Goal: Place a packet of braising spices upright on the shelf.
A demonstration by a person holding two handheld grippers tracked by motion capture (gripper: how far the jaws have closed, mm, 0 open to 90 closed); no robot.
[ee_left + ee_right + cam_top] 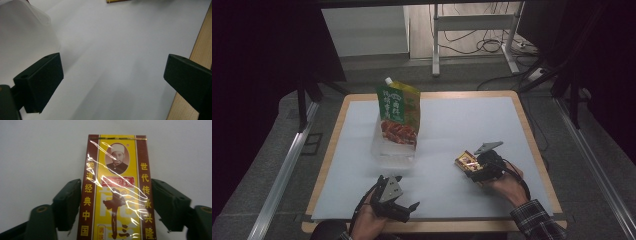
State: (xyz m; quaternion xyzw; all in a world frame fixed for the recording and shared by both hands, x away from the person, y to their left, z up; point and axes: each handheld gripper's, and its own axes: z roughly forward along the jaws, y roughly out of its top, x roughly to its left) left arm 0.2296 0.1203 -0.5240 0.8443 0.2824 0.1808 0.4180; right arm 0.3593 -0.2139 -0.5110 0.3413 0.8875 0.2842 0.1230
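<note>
White-topped table (452,120) under dim light, a yellow-and-maroon box (116,192) lying flat at its near right.
The right gripper (473,165) straddles the box, its fingers (67,202) flanking the long sides just beside the wrapper, spread rather than pinching. At near left, the left gripper (404,192) hovers with fingers (41,82) spread wide on nothing. A green pouch (399,117) stands upright farther back.

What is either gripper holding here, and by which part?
The right gripper has the yellow-and-brown box between its jaws at the long sides; whether the pads press cannot be told. The left gripper is open, holding nothing.
</note>
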